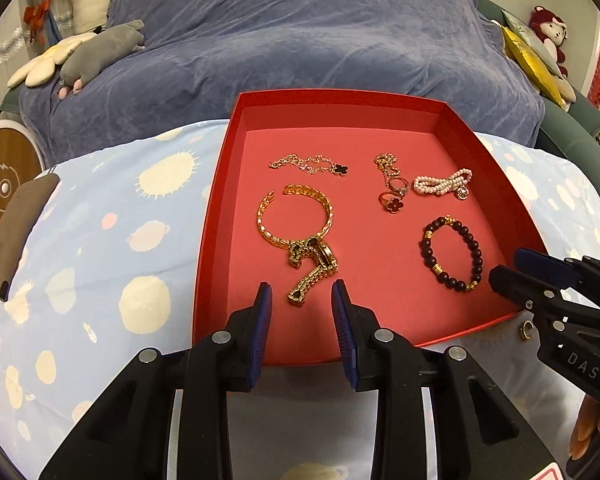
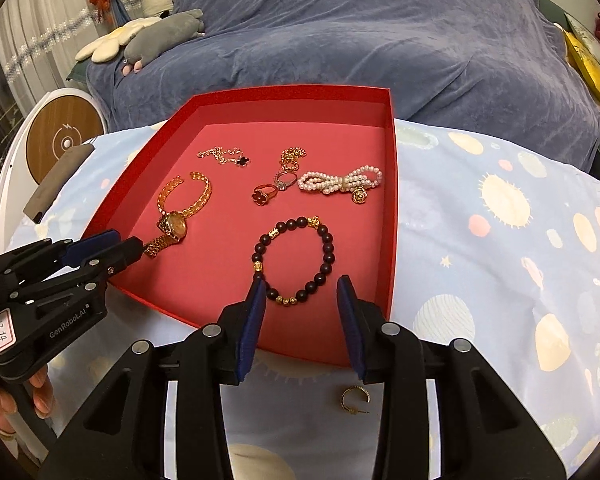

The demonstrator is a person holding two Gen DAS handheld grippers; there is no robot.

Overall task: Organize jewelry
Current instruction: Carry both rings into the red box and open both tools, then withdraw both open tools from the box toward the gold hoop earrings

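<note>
The red tray (image 2: pixel 392 200) rests on a spotted blue cloth (image 2: pixel 500 240) and holds most of the jewelry: a dark beaded bracelet (image 2: pixel 294 260) toward its near right corner, a gold watch (image 1: pixel 308 256) toward its near left with its band trailing to the near edge, and behind these a pearl bracelet (image 2: pixel 340 182), two rings (image 2: pixel 274 188) and a fine chain with a black clover charm (image 1: pixel 312 165). One piece lies outside the tray: a small gold hoop earring (image 2: pixel 354 400) on the cloth just in front of the tray's near right corner. The right gripper (image 2: pixel 302 286) hangs over that corner, jaws apart and empty, with the beaded bracelet directly ahead of its tips and the earring below and behind them. The left gripper (image 1: pixel 302 292) is over the tray's near edge, jaws also apart and holding nothing, its tips flanking the end of the watch band without touching it. In my judgement the earring is the outstanding item, and the right gripper is the nearer, though it would need to draw back toward the cloth.
</note>
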